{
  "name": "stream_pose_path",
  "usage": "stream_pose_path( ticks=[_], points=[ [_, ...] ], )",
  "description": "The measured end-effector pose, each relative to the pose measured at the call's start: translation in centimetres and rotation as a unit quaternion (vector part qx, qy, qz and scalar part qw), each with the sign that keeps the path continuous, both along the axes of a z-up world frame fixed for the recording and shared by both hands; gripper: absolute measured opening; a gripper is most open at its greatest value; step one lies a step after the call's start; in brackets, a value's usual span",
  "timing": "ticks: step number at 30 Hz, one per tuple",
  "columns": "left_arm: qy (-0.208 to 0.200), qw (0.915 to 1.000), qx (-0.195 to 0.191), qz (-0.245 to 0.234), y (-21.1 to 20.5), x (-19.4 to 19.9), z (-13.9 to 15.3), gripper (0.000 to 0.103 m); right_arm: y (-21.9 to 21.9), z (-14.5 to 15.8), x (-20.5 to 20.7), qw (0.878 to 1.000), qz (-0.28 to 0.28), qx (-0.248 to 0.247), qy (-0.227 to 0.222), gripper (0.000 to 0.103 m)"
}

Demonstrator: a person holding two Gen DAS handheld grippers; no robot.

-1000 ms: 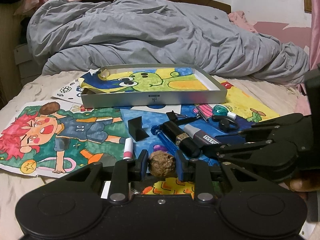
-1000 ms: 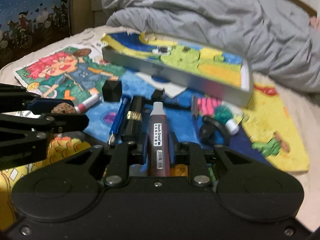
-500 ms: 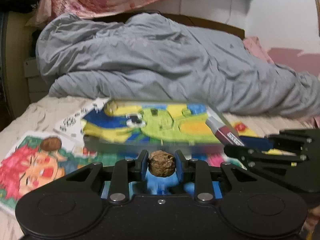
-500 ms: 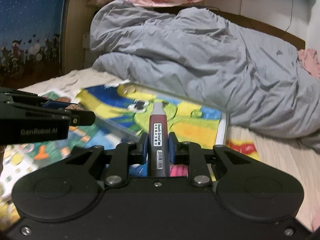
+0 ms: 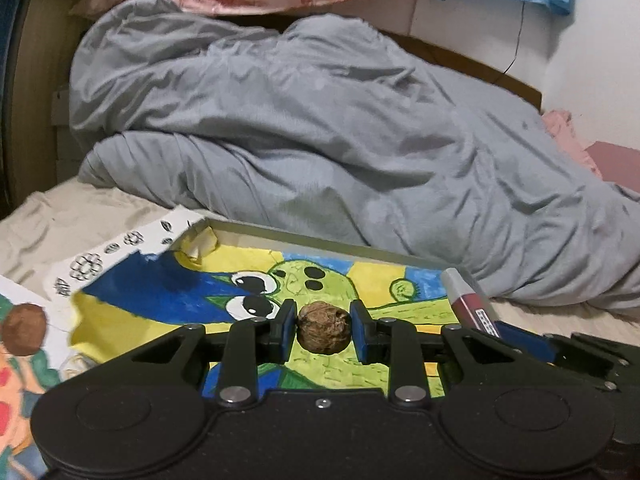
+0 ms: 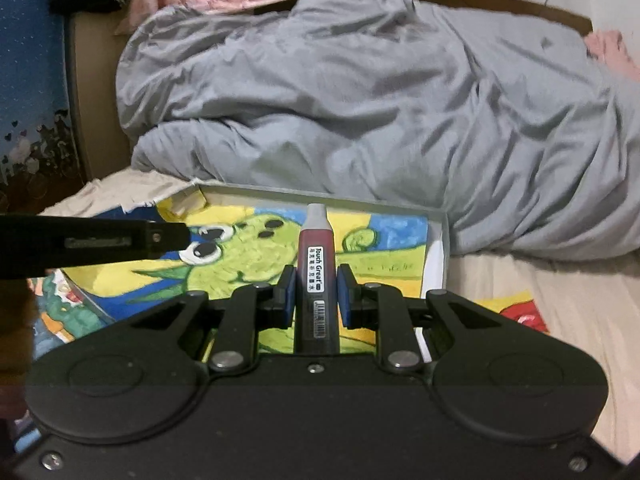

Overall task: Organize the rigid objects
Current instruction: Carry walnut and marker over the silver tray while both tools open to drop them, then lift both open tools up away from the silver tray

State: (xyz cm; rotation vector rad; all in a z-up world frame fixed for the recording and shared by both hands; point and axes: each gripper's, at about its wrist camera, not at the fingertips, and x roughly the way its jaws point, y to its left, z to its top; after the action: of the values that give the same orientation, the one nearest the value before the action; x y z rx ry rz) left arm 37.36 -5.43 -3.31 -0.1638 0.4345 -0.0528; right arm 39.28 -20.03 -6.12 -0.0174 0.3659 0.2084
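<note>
My left gripper point(image 5: 323, 330) is shut on a brown walnut point(image 5: 324, 329) and holds it above the shallow grey tray point(image 5: 320, 240), which is lined with a green cartoon drawing. My right gripper point(image 6: 316, 288) is shut on a dark red marker bottle point(image 6: 317, 276) with a white label, also held above the tray point(image 6: 438, 236). The marker point(image 5: 468, 300) shows at the right of the left wrist view. The left gripper's side point(image 6: 92, 242) shows at the left of the right wrist view.
A rumpled grey duvet point(image 5: 320, 140) lies right behind the tray. Coloured drawings point(image 5: 24, 328) cover the beige bed sheet to the left. A yellow and red drawing point(image 6: 516, 312) lies right of the tray. A wall and headboard stand behind.
Both grippers lifted off the pile of small items and moved forward over the tray, each carrying its object. The loose items on the drawings have dropped out of view.
</note>
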Motion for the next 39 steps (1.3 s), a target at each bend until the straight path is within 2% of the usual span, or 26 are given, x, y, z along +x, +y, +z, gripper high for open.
stream_pose_path(
  ticks=[6, 10, 15, 18, 21, 23, 24, 28, 31, 32, 33, 36, 39],
  points=[
    [0.041, 0.9991, 0.003, 0.013, -0.3, 3.3, -2.7, 0.03, -0.4, -2.1, 2.0, 0.999, -0.004, -0.003, 0.038, 0.014],
    [0.06, 0.9981, 0.004, 0.01, -0.5, 3.5, -3.7, 0.03, -0.6, -3.1, 2.7, 0.998, -0.006, -0.002, 0.067, 0.014],
    [0.085, 0.9961, 0.024, -0.001, -1.0, 3.6, -4.4, 0.031, -0.2, -3.3, 3.0, 0.997, -0.003, -0.005, 0.078, 0.015],
    [0.095, 0.9951, 0.026, 0.003, -1.0, 3.6, -4.6, 0.031, -0.2, -3.0, 2.8, 0.997, -0.003, -0.008, 0.079, 0.026],
    [0.104, 0.9942, 0.022, 0.008, -0.9, 3.4, -4.5, 0.031, -0.3, -2.3, 2.0, 0.997, -0.004, -0.006, 0.076, 0.041],
    [0.104, 0.9942, 0.024, 0.009, -0.8, 3.1, -4.2, 0.035, -0.3, -1.6, 1.3, 0.998, -0.005, -0.007, 0.069, 0.05],
    [0.103, 0.9943, 0.025, 0.01, -0.9, 3.0, -4.0, 0.039, -0.4, -1.3, 1.0, 0.998, -0.006, -0.008, 0.066, 0.053],
    [0.087, 0.9958, 0.021, 0.02, -0.8, 1.9, -2.7, 0.055, -1.0, 0.1, -0.5, 0.999, -0.014, -0.007, 0.052, 0.082],
    [0.062, 0.9974, 0.009, 0.035, -0.5, 0.4, -1.3, 0.068, -1.5, 1.3, -1.7, 0.999, -0.016, -0.002, 0.037, 0.092],
    [0.051, 0.9979, 0.005, 0.04, -0.3, -0.2, -0.7, 0.071, -1.6, 1.8, -2.2, 0.999, -0.017, 0.001, 0.032, 0.099],
    [0.04, 0.9982, 0.003, 0.045, -0.1, -0.9, 0.0, 0.075, -1.7, 2.3, -2.7, 1.0, -0.017, 0.005, 0.026, 0.102],
    [0.007, 0.9988, 0.004, 0.049, 0.6, -3.0, 1.9, 0.085, -1.7, 3.7, -4.3, 1.0, -0.014, 0.017, 0.01, 0.102],
    [-0.022, 0.9986, 0.005, 0.047, 1.6, -5.4, 3.7, 0.089, -1.5, 4.9, -6.4, 1.0, -0.006, 0.026, -0.007, 0.102]
  ],
)
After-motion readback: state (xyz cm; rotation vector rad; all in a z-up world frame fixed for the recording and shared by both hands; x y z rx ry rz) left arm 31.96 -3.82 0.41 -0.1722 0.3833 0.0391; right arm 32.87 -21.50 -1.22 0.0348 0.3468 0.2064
